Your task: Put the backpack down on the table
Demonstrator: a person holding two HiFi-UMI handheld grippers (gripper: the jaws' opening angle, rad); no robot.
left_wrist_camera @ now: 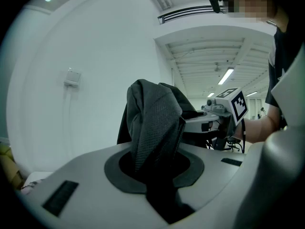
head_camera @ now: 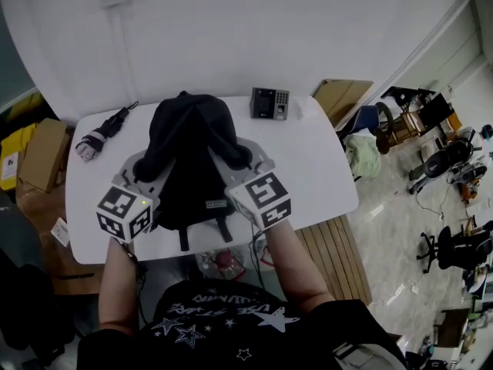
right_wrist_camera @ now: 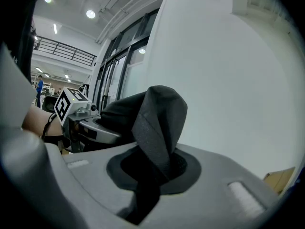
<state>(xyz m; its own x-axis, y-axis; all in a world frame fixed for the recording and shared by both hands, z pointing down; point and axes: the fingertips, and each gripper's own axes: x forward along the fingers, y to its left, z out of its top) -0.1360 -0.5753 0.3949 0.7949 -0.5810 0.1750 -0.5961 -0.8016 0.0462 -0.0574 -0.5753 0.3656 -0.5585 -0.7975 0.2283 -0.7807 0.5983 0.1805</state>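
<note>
Sitting seemingly on the table (head_camera: 312, 164), backpack (head_camera: 189, 149) hides its contents.

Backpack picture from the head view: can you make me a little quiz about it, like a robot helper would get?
1. True or false: only the left gripper pinches the backpack.
2. In the head view, on which side of the backpack does the folded umbrella lie? A) left B) right C) on top of it
3. Fill in: the small keypad device stands on the white ____.

Key: 1. False, the right gripper is shut on its black fabric too. 2. A. 3. table.
</note>
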